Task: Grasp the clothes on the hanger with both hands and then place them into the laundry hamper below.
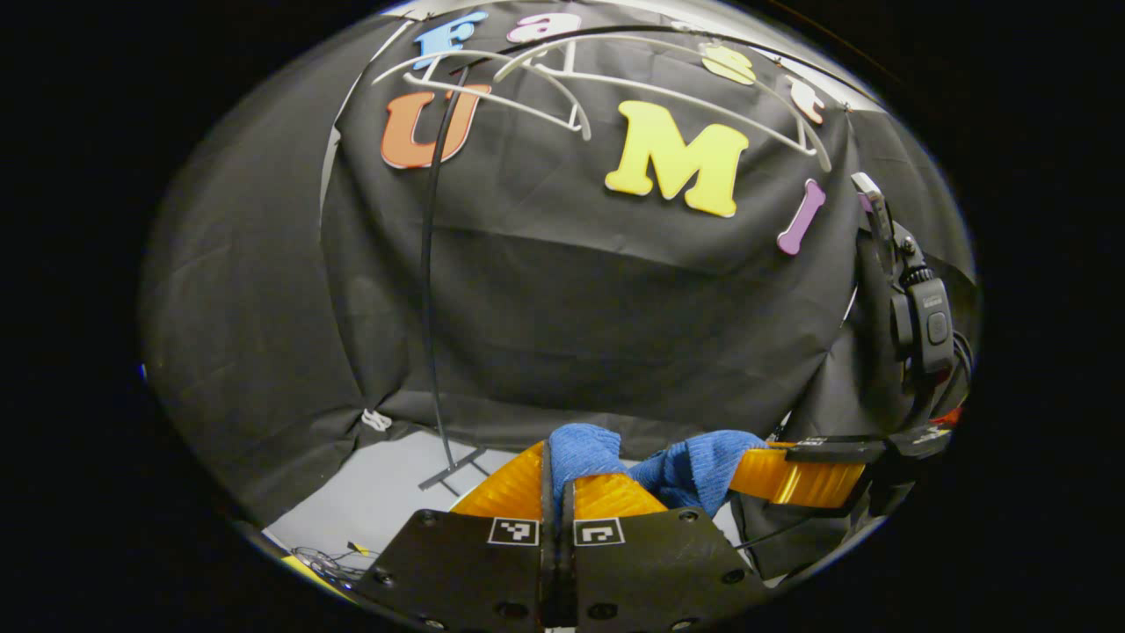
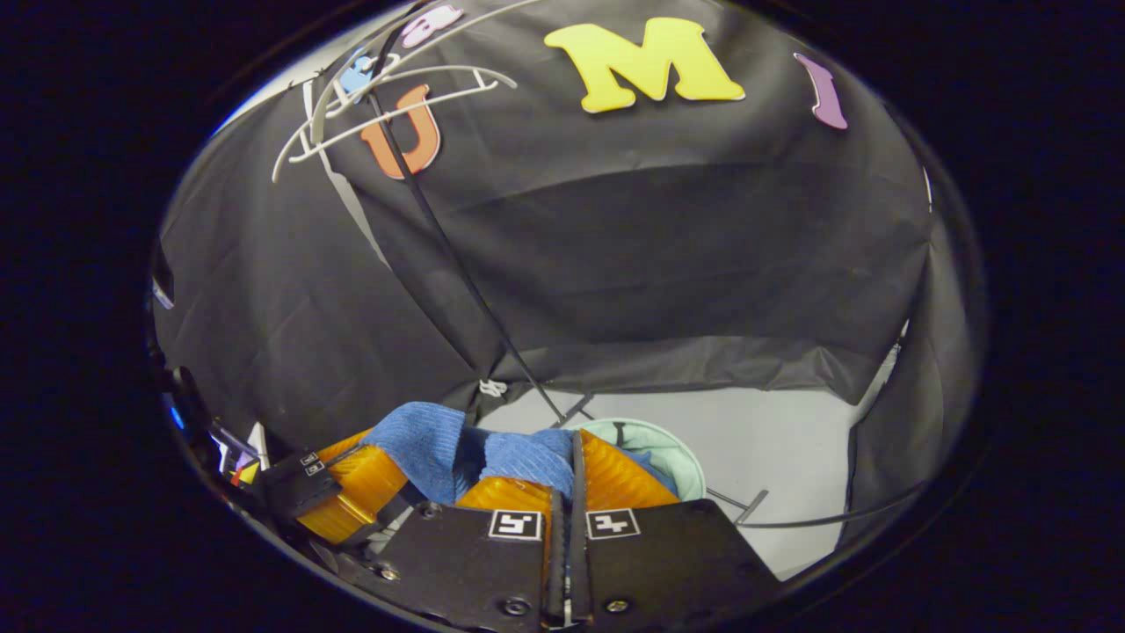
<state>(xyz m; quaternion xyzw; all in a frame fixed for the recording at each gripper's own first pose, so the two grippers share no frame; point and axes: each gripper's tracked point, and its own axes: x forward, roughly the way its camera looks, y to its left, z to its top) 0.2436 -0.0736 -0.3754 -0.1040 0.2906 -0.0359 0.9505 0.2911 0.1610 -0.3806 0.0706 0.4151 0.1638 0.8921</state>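
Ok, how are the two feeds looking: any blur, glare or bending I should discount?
Left gripper view: sharp, evenly lit; the fisheye bows the rack pole and white hangers. Right gripper view: the pole also bows; blue garment and hamper are crisp at the tongs; no glare.

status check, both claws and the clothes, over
Left claw shut on blue garment. Right claw shut on it too. Garment off the white hangers, hamper just below. Nothing in the way.

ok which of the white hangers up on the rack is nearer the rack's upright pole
In the left gripper view, the left hanger: the pole crosses its bars. The right hanger hangs clear, further along.
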